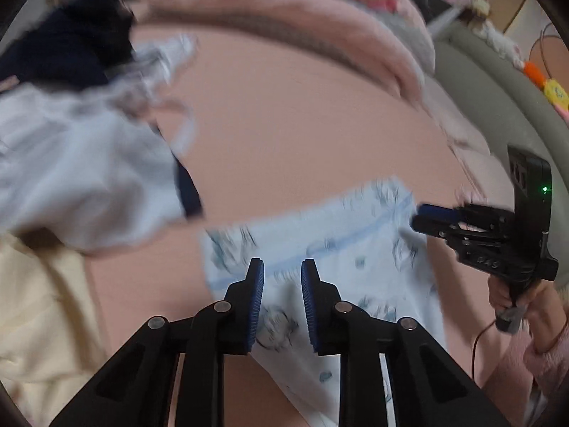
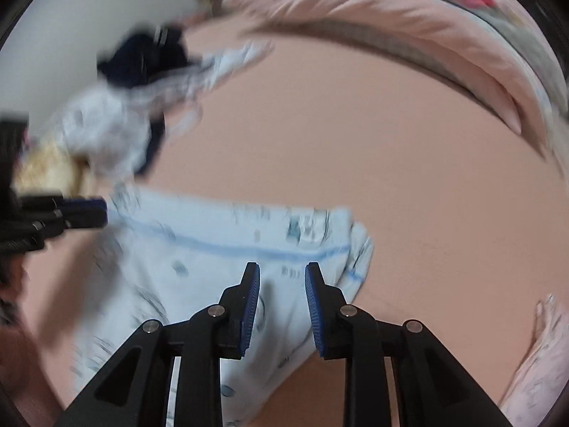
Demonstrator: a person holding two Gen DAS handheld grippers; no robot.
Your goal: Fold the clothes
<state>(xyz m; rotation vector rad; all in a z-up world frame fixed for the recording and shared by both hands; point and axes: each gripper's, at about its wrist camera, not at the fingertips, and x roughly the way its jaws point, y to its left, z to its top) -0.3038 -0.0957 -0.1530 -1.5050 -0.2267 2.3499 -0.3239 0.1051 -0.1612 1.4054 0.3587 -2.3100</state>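
Observation:
A light blue printed garment [image 1: 338, 249] [image 2: 213, 235] with a darker blue band lies flat on the pink sheet [image 1: 302, 124] [image 2: 355, 142]. In the left wrist view my left gripper [image 1: 282, 267] hovers over the garment's left half. Its blue pads stand apart with only cloth below them. My right gripper [image 2: 282, 270] is over the garment's right end, also open, with nothing pinched. Each gripper shows in the other's view at an end of the garment: the right gripper [image 1: 419, 213] and the left gripper [image 2: 99, 210]. Both views are blurred.
A heap of white and navy clothes [image 1: 81, 163] [image 2: 113, 131] lies at the left, beside a cream garment [image 1: 35, 302]. A rolled pink blanket [image 1: 284, 10] [image 2: 391, 10] borders the far side. A grey padded edge [image 1: 480, 82] with toys is at right. A pink sleeve [image 2: 540, 363] shows.

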